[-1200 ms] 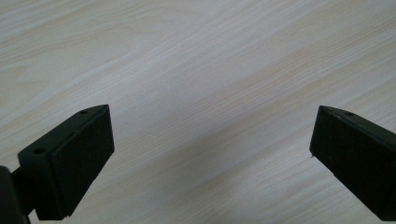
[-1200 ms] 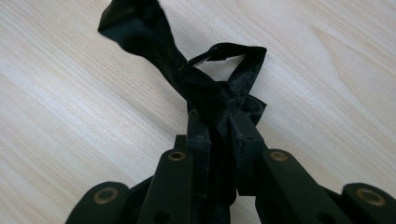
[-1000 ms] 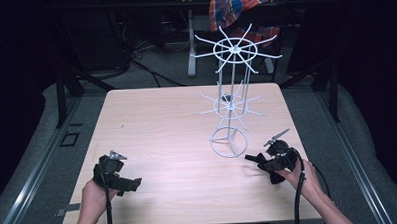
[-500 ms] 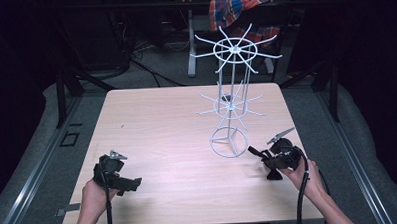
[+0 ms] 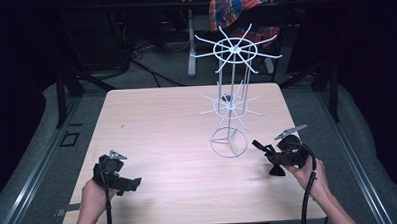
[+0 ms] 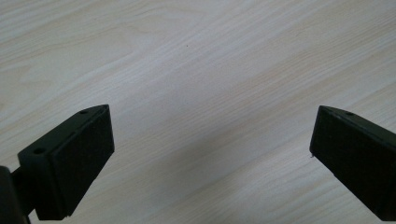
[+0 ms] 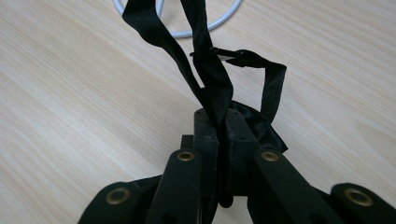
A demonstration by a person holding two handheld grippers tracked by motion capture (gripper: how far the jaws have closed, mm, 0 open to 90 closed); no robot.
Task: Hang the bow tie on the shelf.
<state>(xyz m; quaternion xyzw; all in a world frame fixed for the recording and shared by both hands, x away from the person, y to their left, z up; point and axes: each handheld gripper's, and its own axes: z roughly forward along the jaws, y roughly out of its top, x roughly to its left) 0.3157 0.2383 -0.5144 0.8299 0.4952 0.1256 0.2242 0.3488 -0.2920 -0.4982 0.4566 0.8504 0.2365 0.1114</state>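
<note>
At the near left of the wooden table [image 5: 162,123], the left gripper [image 5: 123,180] rests low in the person's hand with its jaws spread wide over bare wood, and how close they sit to the surface is hard to make out. Right of the table's middle stands a white wire rack [image 5: 231,103], its ring base just beside the right gripper [image 5: 262,149]. That gripper's jaws are pinched tight on a black strap [image 7: 212,70] with a small buckle; the strap's upper ends run out of the right gripper view, crossing in front of the rack's ring.
</note>
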